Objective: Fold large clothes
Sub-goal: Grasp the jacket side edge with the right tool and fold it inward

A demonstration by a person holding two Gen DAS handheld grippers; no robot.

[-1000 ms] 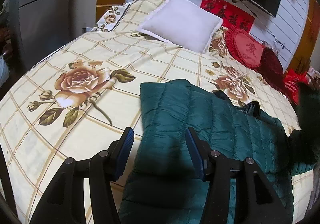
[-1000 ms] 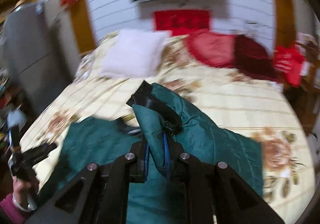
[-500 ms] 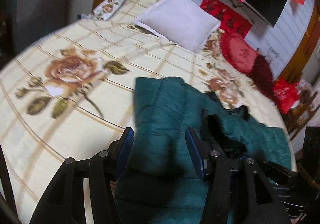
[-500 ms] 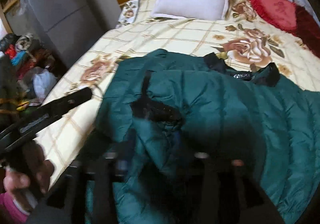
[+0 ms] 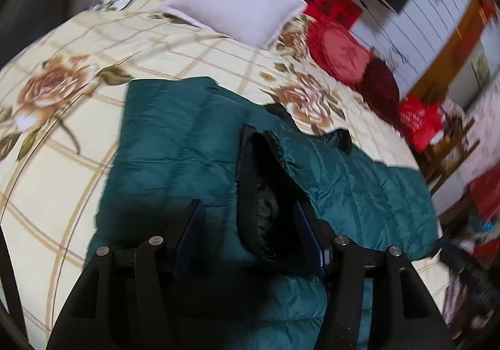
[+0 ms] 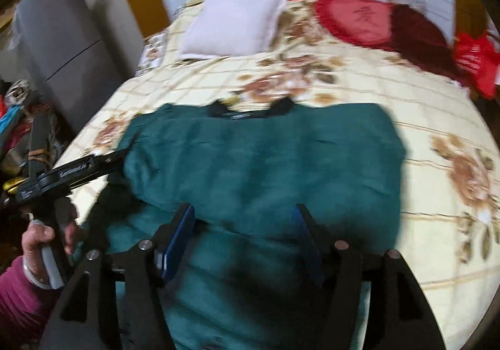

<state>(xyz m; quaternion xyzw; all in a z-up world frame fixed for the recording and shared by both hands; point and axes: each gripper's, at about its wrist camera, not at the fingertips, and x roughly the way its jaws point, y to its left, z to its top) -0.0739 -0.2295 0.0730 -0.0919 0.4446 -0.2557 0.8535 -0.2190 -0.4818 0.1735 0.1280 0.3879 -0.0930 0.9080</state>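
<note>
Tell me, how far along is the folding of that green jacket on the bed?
Partly done. The green puffer jacket lies on the floral bedspread with one sleeve, black cuff showing, already folded across its body. Right now nothing is gripped: the right gripper is opening above the fabric, and the left gripper is opening around that cuff without pinching it. The remaining folds into a compact bundle are left.

A quilted green jacket of faintly shiny cloth, its cuff lined in black fleece, lies on a matt printed cotton bedspread. Nearby: a soft white fabric pillow and a frilled red cushion.
</note>
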